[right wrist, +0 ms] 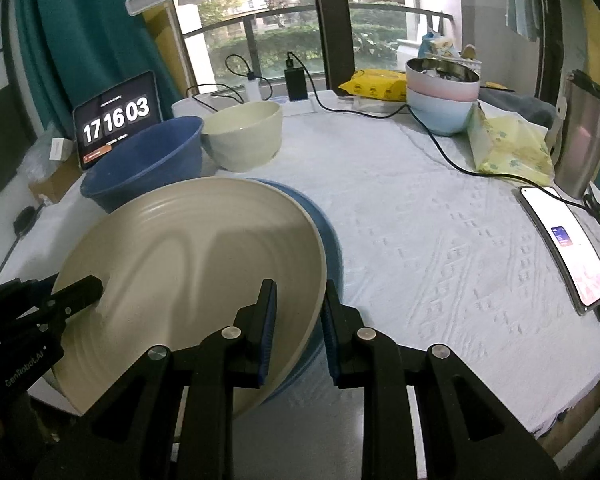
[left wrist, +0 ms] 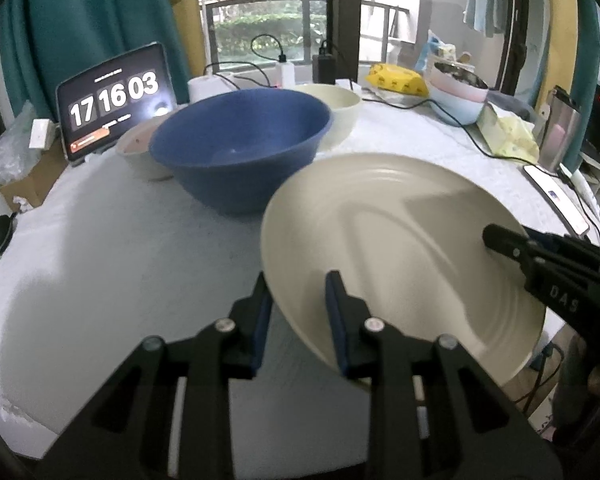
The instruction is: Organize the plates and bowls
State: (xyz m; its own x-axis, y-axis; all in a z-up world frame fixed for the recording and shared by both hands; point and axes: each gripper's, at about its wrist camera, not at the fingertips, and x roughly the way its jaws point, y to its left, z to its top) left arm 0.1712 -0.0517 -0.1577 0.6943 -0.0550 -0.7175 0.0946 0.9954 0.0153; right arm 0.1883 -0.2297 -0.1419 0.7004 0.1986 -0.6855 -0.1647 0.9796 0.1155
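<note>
Mid-carry: left gripper [left wrist: 298,320] and right gripper [right wrist: 298,328] each stood narrowed and clamped on opposite rims of the cream plate [right wrist: 188,264], tilted between them. Judged next: lower it square onto the blue plate [right wrist: 324,224] just beyond the right jaws. Count: two plates, three loose bowls, one stacked pair.

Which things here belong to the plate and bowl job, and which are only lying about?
Job: cream plate, blue plate under it, blue bowl, cream bowl, pink bowl.

Lying about: tablet, phone, tissue pack, steel cup, cables.
</note>
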